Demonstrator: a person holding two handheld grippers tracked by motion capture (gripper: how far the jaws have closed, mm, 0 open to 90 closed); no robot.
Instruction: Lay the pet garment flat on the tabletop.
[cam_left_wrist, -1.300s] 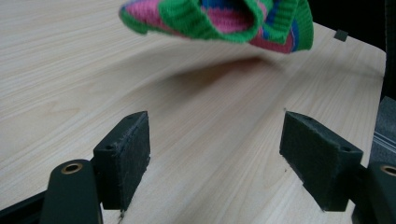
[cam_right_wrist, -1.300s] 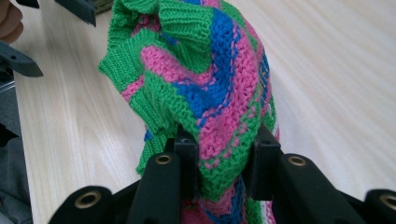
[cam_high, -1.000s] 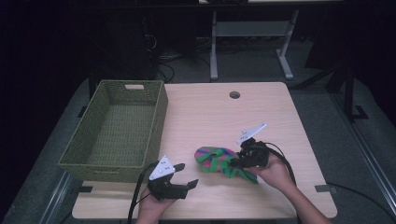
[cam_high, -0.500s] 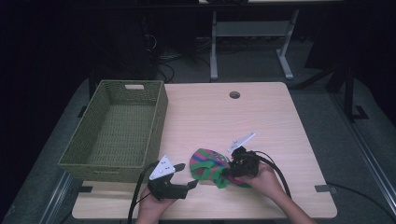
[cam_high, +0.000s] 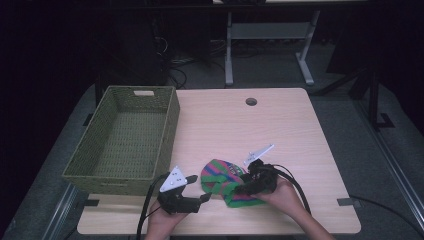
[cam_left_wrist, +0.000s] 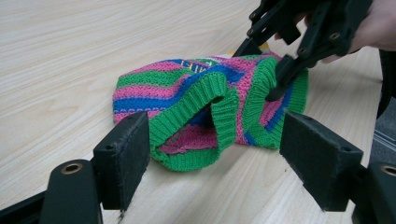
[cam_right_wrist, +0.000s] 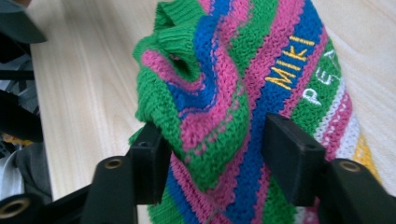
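A small knitted garment (cam_high: 220, 179) striped green, pink and blue lies bunched near the table's front edge. My right gripper (cam_high: 244, 187) is shut on a thick fold of it. In the right gripper view the knit (cam_right_wrist: 243, 60) with yellow lettering fills the gap of the right gripper (cam_right_wrist: 215, 149). My left gripper (cam_high: 202, 199) rests open just left of the garment. In the left gripper view the left gripper (cam_left_wrist: 217, 140) frames the green ribbed cuff (cam_left_wrist: 201, 98), apart from it. There the right gripper (cam_left_wrist: 275, 86) pinches the garment's far edge.
A green woven basket (cam_high: 169, 125) stands empty at the table's left side. The light wooden table (cam_high: 240, 130) has a round cable hole (cam_high: 251, 101) at the back. A metal stand leg (cam_high: 229, 45) and cables lie on the floor beyond the table.
My right gripper has dragged the garment leftward and nearer the front edge, bunching it close to the left gripper. The left gripper has stayed in place, open.
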